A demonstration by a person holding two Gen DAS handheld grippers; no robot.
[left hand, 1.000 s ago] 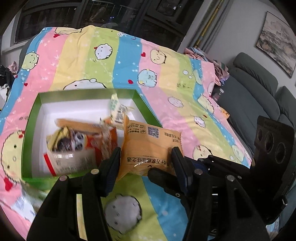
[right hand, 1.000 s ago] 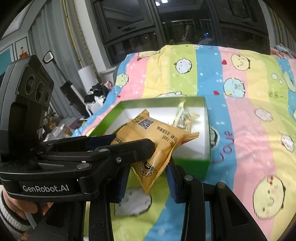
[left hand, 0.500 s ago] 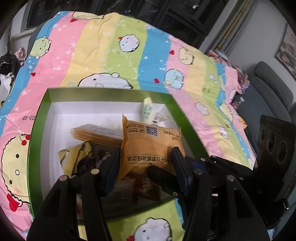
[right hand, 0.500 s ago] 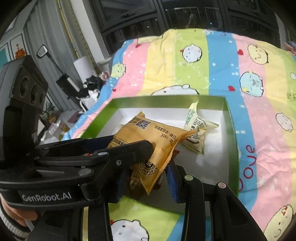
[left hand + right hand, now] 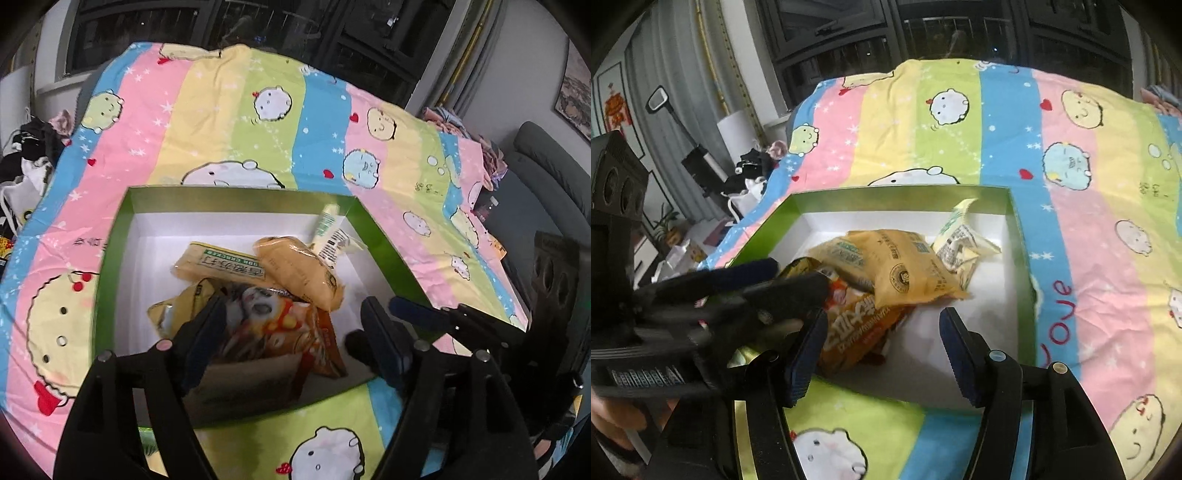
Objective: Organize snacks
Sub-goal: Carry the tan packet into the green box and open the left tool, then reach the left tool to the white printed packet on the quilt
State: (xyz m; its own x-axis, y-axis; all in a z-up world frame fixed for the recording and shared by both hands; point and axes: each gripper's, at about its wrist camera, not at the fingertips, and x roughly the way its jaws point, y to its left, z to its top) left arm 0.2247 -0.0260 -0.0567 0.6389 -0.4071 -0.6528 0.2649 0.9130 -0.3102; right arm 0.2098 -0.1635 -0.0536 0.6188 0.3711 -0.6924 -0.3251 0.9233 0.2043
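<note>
A green box with a white inside lies on the striped cartoon bedsheet and holds several snack packets. An orange-yellow packet lies loose on top of the pile. Under it are a yellow cracker pack, an orange bag and a pale green-and-white packet. My left gripper is open and empty just above the box's near side. My right gripper is open and empty beside it. Each gripper shows in the other's view.
The striped sheet covers the bed all around the box. A grey sofa stands at the right. Clothes and clutter lie off the bed's left edge. Dark windows are behind.
Both grippers held the orange-yellow packet between them and carried it over the box. Now both are open and the packet lies in the box on the other snacks.
</note>
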